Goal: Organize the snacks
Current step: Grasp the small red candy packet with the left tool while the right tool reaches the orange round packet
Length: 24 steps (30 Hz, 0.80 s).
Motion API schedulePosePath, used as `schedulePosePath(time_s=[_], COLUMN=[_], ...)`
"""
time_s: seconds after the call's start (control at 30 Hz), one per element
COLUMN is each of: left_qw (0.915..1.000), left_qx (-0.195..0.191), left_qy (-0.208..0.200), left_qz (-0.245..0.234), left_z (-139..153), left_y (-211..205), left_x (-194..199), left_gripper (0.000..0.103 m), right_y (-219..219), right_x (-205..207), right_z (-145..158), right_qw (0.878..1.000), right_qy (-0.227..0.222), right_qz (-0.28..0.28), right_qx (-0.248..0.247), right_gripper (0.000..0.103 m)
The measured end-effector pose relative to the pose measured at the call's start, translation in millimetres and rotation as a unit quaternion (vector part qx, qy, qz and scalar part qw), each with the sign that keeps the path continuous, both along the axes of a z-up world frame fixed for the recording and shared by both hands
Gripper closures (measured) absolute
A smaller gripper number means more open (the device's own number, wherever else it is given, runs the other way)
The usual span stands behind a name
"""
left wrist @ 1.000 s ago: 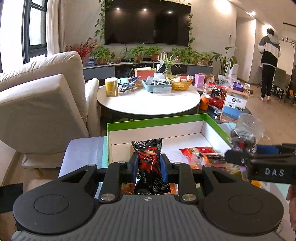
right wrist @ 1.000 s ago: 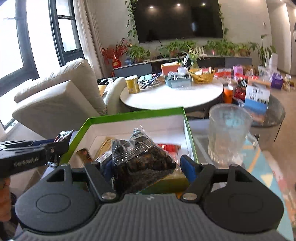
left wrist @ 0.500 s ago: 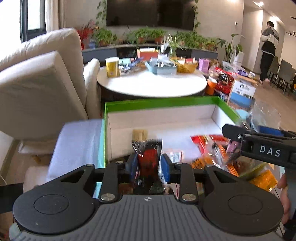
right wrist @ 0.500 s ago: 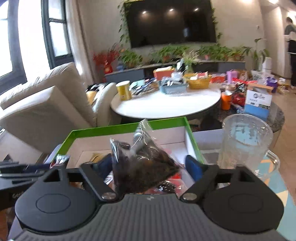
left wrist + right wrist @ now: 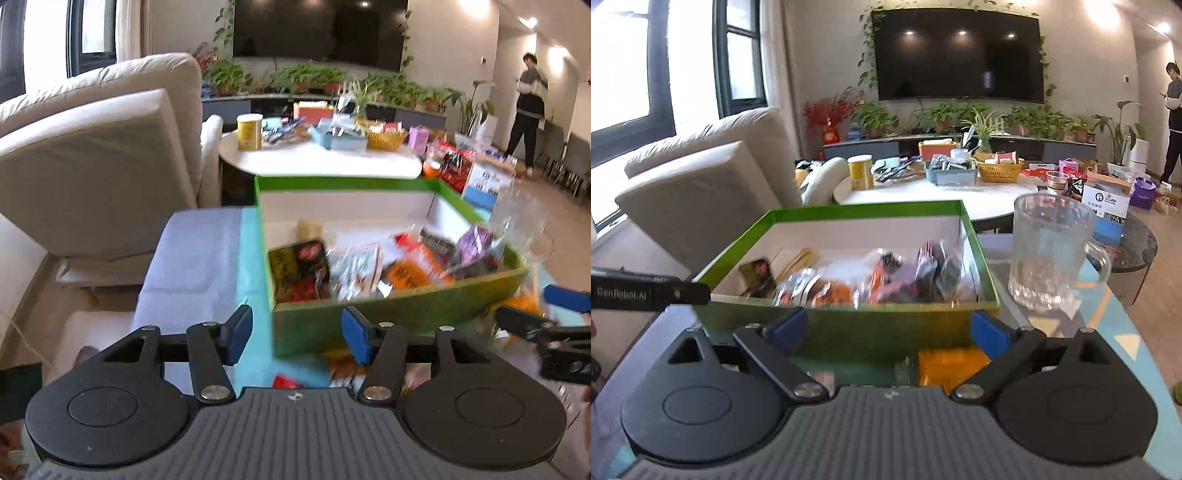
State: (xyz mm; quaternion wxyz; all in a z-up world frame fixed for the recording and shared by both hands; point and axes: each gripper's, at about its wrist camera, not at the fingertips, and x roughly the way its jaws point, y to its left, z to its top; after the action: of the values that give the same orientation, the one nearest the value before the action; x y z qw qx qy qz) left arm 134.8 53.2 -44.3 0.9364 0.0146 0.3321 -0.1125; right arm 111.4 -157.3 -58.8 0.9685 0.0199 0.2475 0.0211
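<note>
A living room with a dark television (image 5: 960,55) on the far wall, a cream sofa (image 5: 99,147) and a round white table (image 5: 923,192) crowded with tins and baskets lies behind a low table under a teal cloth (image 5: 251,295). On that cloth, straight ahead of both tools, sits a green box (image 5: 849,332) with white inner walls, holding a heap of snack packets (image 5: 871,284). A black and red packet (image 5: 303,269) lies in the box's corner ahead of the left gripper (image 5: 297,338), whose jaws have just been opening; they stand apart with nothing between them, short of the box's near wall. The right gripper (image 5: 888,330) is spread wide and also holds nothing, its blue pads framing the box's front wall. An orange packet (image 5: 951,365) lies on the cloth just below its right pad, outside the box. A clear glass mug (image 5: 1052,251) stands upright to the right of the box, near the right gripper. A person (image 5: 530,110) stands far off.
</note>
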Motion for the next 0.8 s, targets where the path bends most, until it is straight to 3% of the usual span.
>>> schedulePosePath(time_s=[0.27,0.43,0.6,0.8], left_qw=[0.9965,0.9938,0.9958,0.9948], left_qx=[0.001,-0.008,0.012,0.037], left_qy=[0.059,0.087,0.084,0.095], left_qz=[0.059,0.068,0.034,0.003], left_z=[-34,-48,-49,-47], left_y=[15,12,2,1], left_x=[14,27,12,-35], left_gripper=[0.052,0.053,0.053,0.053], right_y=[-2,6,8,7], right_x=[-20,-34,-49,-60], right_z=[-9,-8,-9,-13], right_qw=[0.998,0.998,0.998,0.998], right_qy=[0.045,0.05,0.051,0.06], right_qz=[-0.011,-0.006,-0.006,-0.009], right_qx=[0.035,0.029,0.022,0.024], right_gripper=[0.029,0.029,0.029,0.029])
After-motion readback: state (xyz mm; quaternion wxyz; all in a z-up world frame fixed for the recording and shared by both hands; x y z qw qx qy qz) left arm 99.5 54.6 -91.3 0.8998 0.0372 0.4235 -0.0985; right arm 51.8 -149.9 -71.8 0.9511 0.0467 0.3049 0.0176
